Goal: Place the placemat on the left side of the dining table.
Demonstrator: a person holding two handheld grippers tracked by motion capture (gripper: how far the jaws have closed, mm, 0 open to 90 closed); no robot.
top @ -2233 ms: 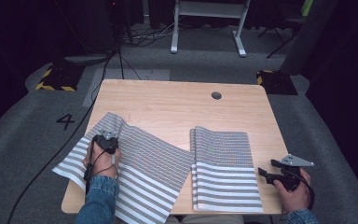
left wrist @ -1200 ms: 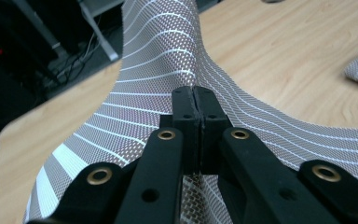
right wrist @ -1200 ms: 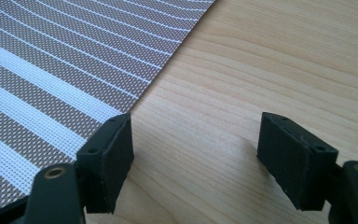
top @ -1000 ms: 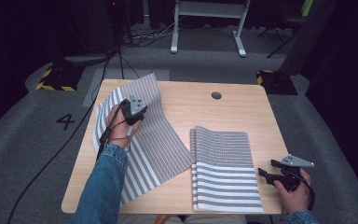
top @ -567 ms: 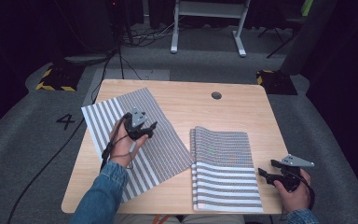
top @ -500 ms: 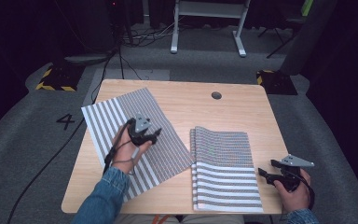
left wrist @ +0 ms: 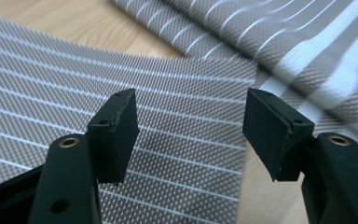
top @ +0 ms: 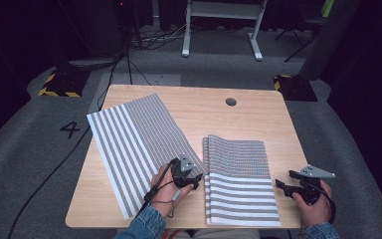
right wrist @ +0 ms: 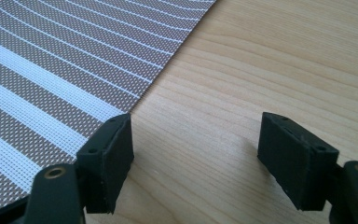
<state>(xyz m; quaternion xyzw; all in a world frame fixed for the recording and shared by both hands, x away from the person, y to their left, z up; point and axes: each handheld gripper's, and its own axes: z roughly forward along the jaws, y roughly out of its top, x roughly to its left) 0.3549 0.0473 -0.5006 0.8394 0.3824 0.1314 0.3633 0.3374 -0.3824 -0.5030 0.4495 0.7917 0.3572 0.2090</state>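
**Both tongs spread, holding nothing, beside two striped mats**

The left tongs (top: 195, 180) are at the near right corner of the flat mat, and the right tongs (top: 280, 183) are low over the table near its front right edge. In the left gripper view the left tongs (left wrist: 189, 133) have their jaws wide apart with nothing between them; in the right gripper view the right tongs (right wrist: 193, 156) are spread the same way over bare wood.

The table (top: 258, 114) is light wood with a small round hole (top: 231, 102) near its far edge. The high view shows it complete, on a grey floor (top: 25, 164) marked with a "4" (top: 70, 130); the gripper views give only the wood grain close up.

The largest thing on it is the flat striped mat (top: 134, 144), lying at an angle on the left half. Next is the folded striped mat (top: 238, 181), right of centre, reaching the front edge.

The left gripper view shows what the high view cannot: the woven mesh of the flat mat (left wrist: 177, 121) under the jaws, and the layers of the folded mat (left wrist: 307, 42) just beyond, with a strip of wood between. The right gripper view shows the edge of the folded mat (right wrist: 60, 70) just beside its left jaw; whether they touch, I cannot tell.
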